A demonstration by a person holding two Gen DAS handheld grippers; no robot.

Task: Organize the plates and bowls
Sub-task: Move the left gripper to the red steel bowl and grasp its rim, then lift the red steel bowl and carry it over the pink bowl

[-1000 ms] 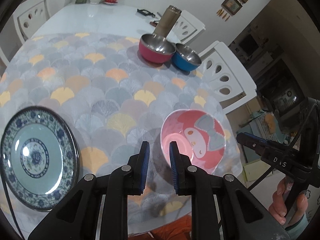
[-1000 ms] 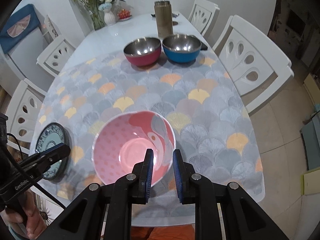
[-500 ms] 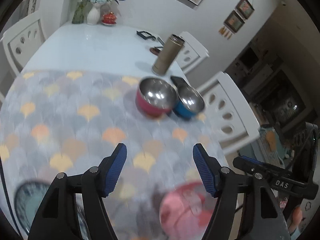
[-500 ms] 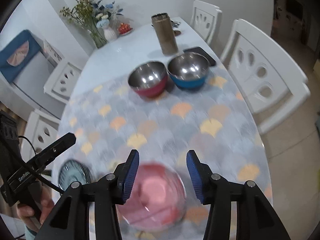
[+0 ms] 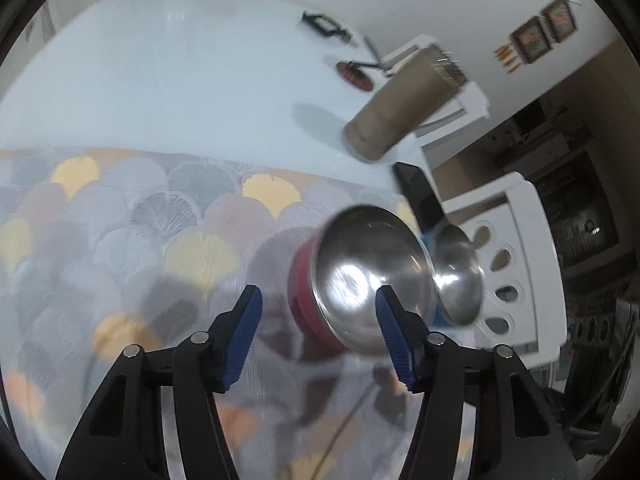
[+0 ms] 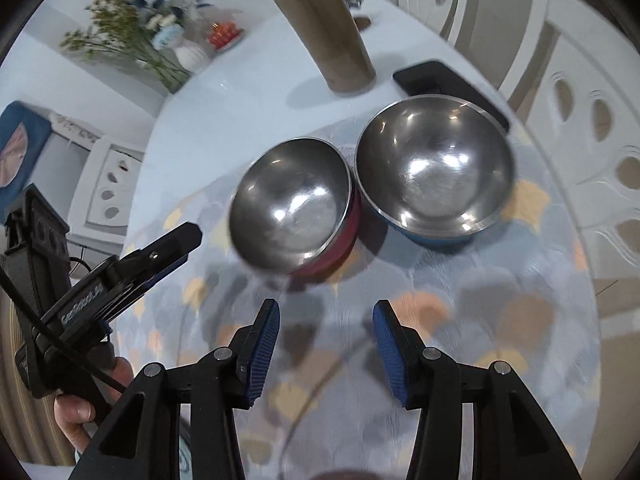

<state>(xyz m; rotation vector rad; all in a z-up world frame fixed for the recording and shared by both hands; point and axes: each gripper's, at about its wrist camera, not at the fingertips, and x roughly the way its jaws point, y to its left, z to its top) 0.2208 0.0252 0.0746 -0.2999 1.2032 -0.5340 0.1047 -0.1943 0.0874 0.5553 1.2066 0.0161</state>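
Observation:
Two steel-lined bowls stand side by side, touching, on the patterned cloth: a red bowl (image 5: 360, 280) (image 6: 292, 204) and a blue bowl (image 5: 456, 276) (image 6: 434, 168). My left gripper (image 5: 320, 336) hovers right at the red bowl's near left side. Its jaws are closing, and its blue pads (image 5: 248, 332) press on nothing. From the right wrist view, that left gripper (image 6: 188, 240) reaches in from the left, held by a hand (image 6: 80, 412). My right gripper (image 6: 326, 340) is open and empty over the cloth, a short way in front of both bowls.
A tan tumbler (image 6: 328, 28) (image 5: 404, 112) and a black phone (image 6: 436, 80) stand behind the bowls on the white table (image 5: 160, 80). White chairs (image 6: 592, 120) line the right edge. A vase of flowers (image 6: 152, 40) is at the far end.
Both grippers have swept forward over the table from the pink bowl to the steel bowls. Both went from shut to open. The pink bowl and the plate have left view.

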